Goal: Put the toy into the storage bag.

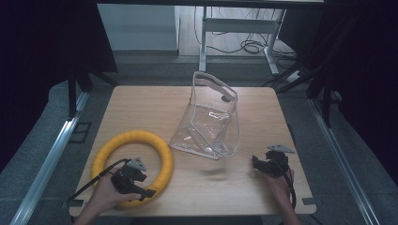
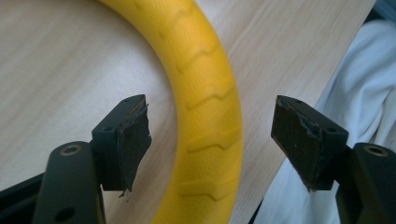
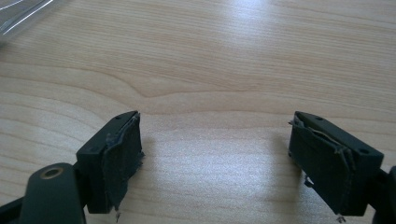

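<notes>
Ring: yellow ring (image 1: pixel 133 165), ribbed on its surface, lies flat on the table (image 1: pixel 141 108) near the front-left corner.
Landmark: all places below are given from the ring.
Left gripper: left gripper (image 1: pixel 146 193) sits over the ring's near arc, held by the person's left hand (image 1: pixel 107 196). In the left gripper view the jaws stand wide apart with the ring's band running up between them (image 2: pixel 210 126); neither pad touches it, so released, nothing grasped.
Contact with ring: from the high view I cannot tell whether the gripper body rests on the ring or hovers just above it.
Right gripper: right gripper (image 1: pixel 255 164) is well to the right of the ring, past the pouch, low over bare wood. Right gripper view shows both jaws spread with only table grain between them (image 3: pixel 215 154); released, empty.
Pouch: clear plastic pouch (image 1: pixel 211 119) stands tilted beyond and to the right of the ring, close to its far-right edge but apart from it.
Cloth: white fabric (image 2: pixel 359 93) lies past the table edge on the ring's near side, in the left gripper view.
</notes>
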### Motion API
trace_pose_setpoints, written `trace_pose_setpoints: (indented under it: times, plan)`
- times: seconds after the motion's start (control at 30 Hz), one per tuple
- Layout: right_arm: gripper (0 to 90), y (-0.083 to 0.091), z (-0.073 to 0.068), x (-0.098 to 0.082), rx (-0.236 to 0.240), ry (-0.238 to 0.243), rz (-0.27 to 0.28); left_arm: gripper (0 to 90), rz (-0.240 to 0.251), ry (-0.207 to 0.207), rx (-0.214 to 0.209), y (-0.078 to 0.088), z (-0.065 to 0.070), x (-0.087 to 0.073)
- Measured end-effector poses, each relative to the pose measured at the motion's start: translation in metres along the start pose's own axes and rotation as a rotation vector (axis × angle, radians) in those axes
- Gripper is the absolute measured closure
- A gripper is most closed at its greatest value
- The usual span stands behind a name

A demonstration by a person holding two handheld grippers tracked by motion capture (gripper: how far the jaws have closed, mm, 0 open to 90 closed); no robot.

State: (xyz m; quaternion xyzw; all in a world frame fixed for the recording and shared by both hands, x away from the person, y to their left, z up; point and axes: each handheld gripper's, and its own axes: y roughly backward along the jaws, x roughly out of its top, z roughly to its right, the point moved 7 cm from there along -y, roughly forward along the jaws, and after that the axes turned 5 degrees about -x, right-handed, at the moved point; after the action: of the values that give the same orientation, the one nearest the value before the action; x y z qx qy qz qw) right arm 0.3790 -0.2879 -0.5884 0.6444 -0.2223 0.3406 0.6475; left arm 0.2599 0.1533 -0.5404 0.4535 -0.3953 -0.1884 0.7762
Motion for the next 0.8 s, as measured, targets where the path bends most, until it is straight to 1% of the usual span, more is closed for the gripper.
trace_pose_setpoints:
  times: [0.1,0.2,0.27,0.3,0.33,0.37,0.47,0.5,0.57,0.6,0.67,0.8]
  plan:
    - [17.4,0.0,0.0,0.0,-0.002,-0.002,0.0,28.2,-0.047,0.0,0.009,-0.007,0.002,-0.004]
    - [17.4,0.0,0.0,0.0,-0.002,-0.003,0.0,28.9,-0.1,0.001,0.018,-0.018,0.003,-0.009]
    - [17.4,0.0,0.0,0.0,-0.002,-0.003,0.0,31.4,-0.129,0.001,0.033,-0.024,0.003,-0.011]
    - [17.4,0.0,0.0,0.0,-0.002,-0.003,0.0,32.6,-0.129,0.001,0.033,-0.024,0.003,-0.011]
    - [17.4,0.0,0.0,0.0,-0.002,-0.002,0.0,34.0,-0.152,0.003,0.045,-0.029,0.001,-0.012]
    - [17.4,0.0,0.0,0.0,-0.002,-0.002,0.0,36.2,-0.162,0.006,0.052,-0.031,0.001,-0.012]
    - [17.6,0.0,0.0,0.0,-0.003,-0.002,0.001,42.3,-0.16,0.011,0.063,-0.031,0.0,-0.01]
    - [17.7,0.0,0.0,0.0,-0.003,-0.001,0.0,44.6,-0.167,0.014,0.068,-0.031,0.0,-0.008]
    - [17.8,0.0,0.001,0.0,-0.003,0.0,0.003,48.5,-0.172,0.014,0.065,-0.031,0.0,-0.008]
    - [17.8,0.0,0.001,0.0,-0.003,-0.001,0.003,48.9,-0.187,0.007,0.075,-0.032,0.001,-0.006]
    - [18.0,0.0,0.0,0.0,-0.003,-0.003,0.002,49.7,-0.199,0.003,0.075,-0.032,0.002,-0.006]
    - [18.4,0.0,0.001,0.0,-0.004,-0.002,0.004,50.1,-0.191,0.005,0.064,-0.031,0.001,-0.006]
